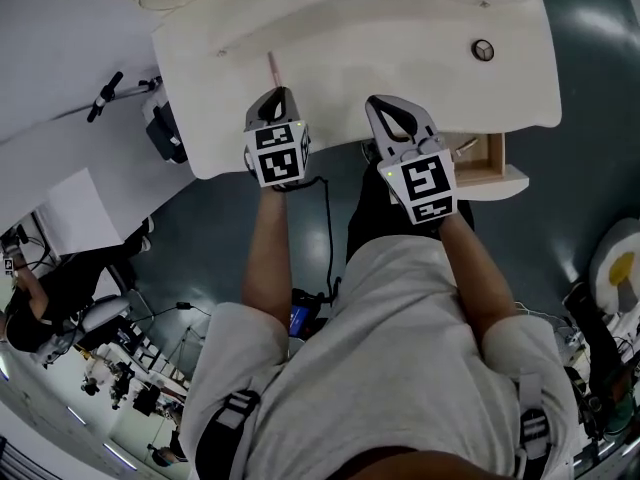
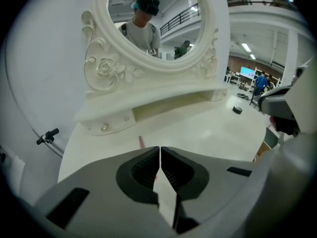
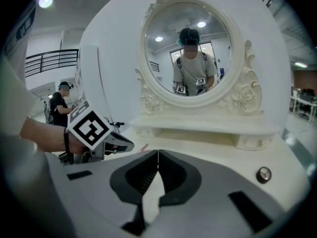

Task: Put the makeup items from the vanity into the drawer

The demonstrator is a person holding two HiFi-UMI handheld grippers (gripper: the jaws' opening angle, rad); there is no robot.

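The left gripper (image 1: 278,96) was over the front of the cream-white vanity top (image 1: 400,38). Its two grey fingers were pressed together with nothing between their ribbed pads. A slim pink makeup stick (image 1: 272,68) lay flat on the top just beyond those fingertips, pointing away towards the oval mirror in its carved cream frame (image 2: 153,19). In the left gripper view the stick (image 2: 141,142) showed just left of the line where the fingers met. Its near end passed out of sight beneath the tips, and whether they touched it could not be told.

The right gripper (image 1: 385,103) was beside the left one, a little apart, also over the front edge. Its fingers were closed on each other and held nothing. A small round dark-rimmed makeup pot (image 1: 483,50) stood well apart from both grippers, out towards the right end of the top. In the right gripper view the pot (image 3: 263,174) sat to the right of the closed fingers. An open wooden drawer (image 1: 487,158) stuck out under the front edge just right of the right gripper.
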